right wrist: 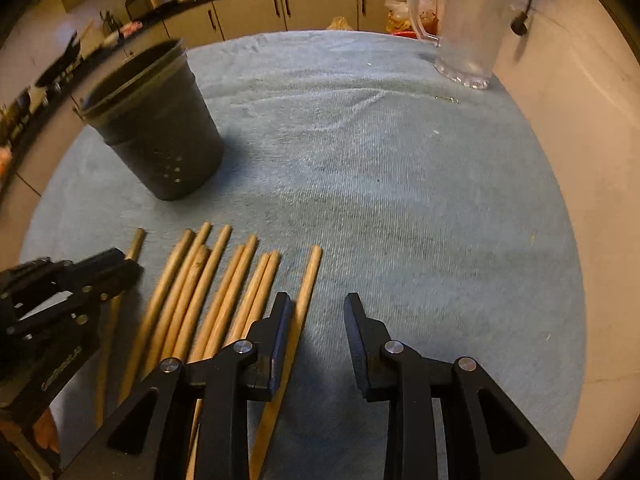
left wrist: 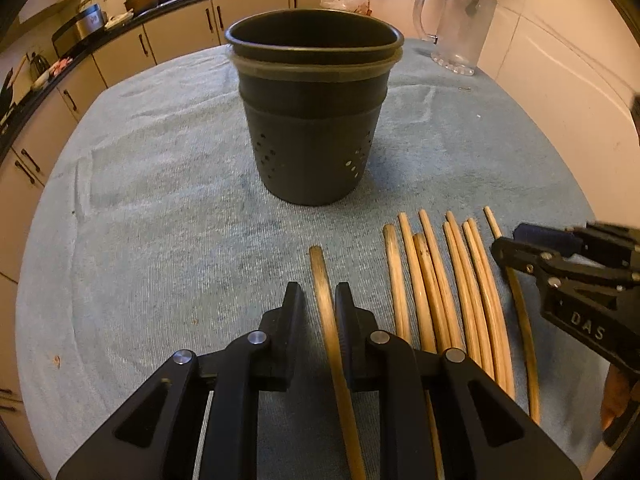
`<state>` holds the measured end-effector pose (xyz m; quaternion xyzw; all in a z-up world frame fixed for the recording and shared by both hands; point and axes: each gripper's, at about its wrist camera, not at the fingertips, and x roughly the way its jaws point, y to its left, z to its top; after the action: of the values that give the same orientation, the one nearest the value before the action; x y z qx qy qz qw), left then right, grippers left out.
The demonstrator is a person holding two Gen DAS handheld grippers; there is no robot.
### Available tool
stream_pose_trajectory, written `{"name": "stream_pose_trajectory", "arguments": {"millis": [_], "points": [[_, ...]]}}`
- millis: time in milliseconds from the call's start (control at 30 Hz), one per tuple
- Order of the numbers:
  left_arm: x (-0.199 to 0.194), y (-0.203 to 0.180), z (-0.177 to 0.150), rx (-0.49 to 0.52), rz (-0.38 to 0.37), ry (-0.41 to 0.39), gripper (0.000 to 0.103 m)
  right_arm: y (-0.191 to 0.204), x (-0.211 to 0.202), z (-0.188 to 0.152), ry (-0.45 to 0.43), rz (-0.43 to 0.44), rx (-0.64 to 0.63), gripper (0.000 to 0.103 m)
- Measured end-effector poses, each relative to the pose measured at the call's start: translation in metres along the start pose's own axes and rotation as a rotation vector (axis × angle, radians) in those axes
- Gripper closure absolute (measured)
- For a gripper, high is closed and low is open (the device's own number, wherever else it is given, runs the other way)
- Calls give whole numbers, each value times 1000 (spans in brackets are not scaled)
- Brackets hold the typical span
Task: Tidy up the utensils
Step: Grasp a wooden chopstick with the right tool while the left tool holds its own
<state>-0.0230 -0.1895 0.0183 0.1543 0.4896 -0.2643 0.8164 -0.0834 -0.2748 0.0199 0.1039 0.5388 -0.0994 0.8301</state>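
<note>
Several wooden chopsticks [left wrist: 448, 292] lie side by side on a blue-grey cloth [left wrist: 160, 208]; they also show in the right wrist view [right wrist: 208, 292]. A dark perforated utensil holder [left wrist: 312, 112] stands upright beyond them, empty as far as I see; it also shows in the right wrist view [right wrist: 156, 124]. My left gripper [left wrist: 318, 294] is open, its fingers straddling the leftmost chopstick [left wrist: 326, 308] without clamping it. My right gripper [right wrist: 318, 304] is open, low over the cloth, its left finger over the rightmost chopstick [right wrist: 304, 300].
A clear glass pitcher [left wrist: 456, 28] stands at the far right of the table by a pale wall [right wrist: 580, 128]. Kitchen cabinets and a cluttered counter [left wrist: 120, 16] run behind. The right gripper shows at the right edge of the left wrist view [left wrist: 520, 244].
</note>
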Motion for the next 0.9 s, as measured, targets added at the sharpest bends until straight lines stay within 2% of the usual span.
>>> {"name": "stream_pose_trajectory", "arguments": {"millis": [67,100,133,200,233,333,633,733,900], "points": [[2,-1,1,-8,1,-9,87,2,4,8,15,-22,-8,75],[2,0,1,-14,4,-10,94,3,5,12,22,-27,-6,86],[1,1,0,-23,2,-9,97,3,6,15,26,-15,0,94],[-7,7,-4,-53,-17,-11,96,-1,4,15,32,45,33,97],[-15,9,-7,-65,-17,-30,96,-6,-1,13,17,76,56,97],[-44,18,-15,-83,-13,-88,97,-7,-25,4,-61,100,54,97],[-153,27,-51,-127,-45,-302,96,-3,-135,-30,-338,164,20,97],[-189,20,-66,-116,-31,-389,96,-1,-163,-41,-400,179,10,97],[-225,11,-81,-114,-14,-484,96,6,-191,-62,-479,193,-6,97]]}}
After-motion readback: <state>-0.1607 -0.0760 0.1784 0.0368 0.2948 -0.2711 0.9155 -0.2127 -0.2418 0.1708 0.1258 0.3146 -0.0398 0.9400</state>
